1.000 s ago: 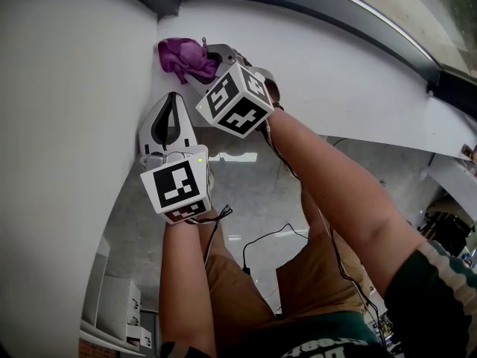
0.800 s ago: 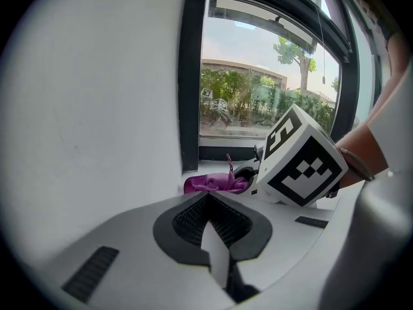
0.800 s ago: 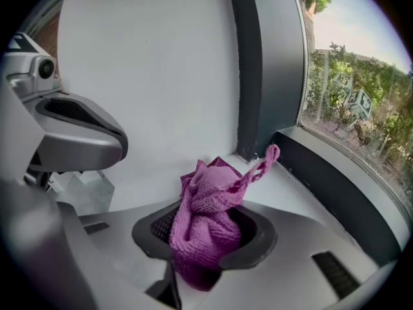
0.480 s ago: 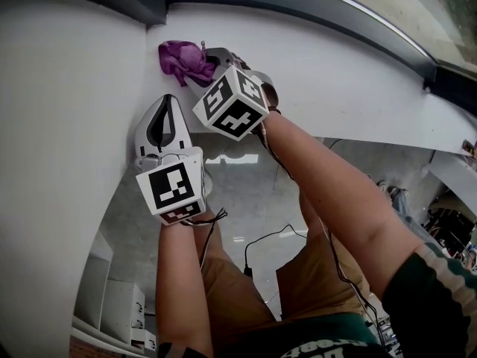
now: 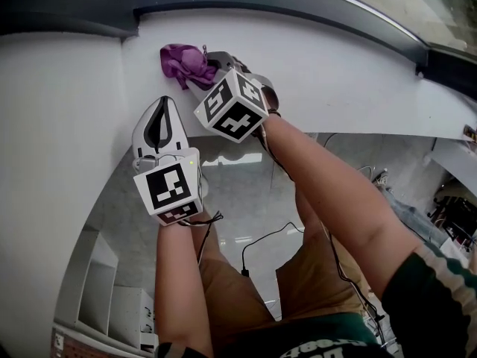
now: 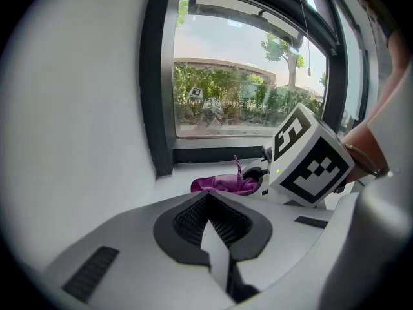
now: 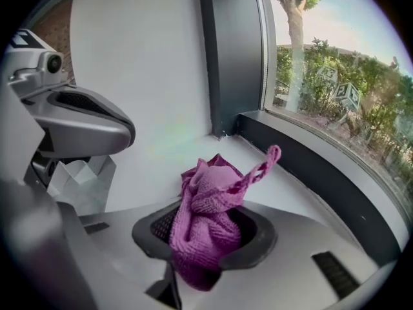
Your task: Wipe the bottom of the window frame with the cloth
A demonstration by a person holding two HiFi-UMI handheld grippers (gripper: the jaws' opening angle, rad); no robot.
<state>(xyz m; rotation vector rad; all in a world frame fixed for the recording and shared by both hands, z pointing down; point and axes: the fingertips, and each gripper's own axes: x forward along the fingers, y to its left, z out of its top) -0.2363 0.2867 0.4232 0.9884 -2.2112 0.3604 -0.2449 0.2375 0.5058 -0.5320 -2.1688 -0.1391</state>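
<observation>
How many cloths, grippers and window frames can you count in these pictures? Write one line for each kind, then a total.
Cloths: 1 (purple cloth)
Grippers: 2 (left gripper, shut and empty; right gripper, shut on the purple cloth)
Window frames: 1 (dark window frame)
Total: 4

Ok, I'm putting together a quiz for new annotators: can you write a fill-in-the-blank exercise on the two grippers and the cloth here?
1. The cloth is ____ in colour.
2. The right gripper has its jaws closed on the ____.
3. The left gripper has its jaws ____, with nothing between them.
Missing words: purple; cloth; shut.
</observation>
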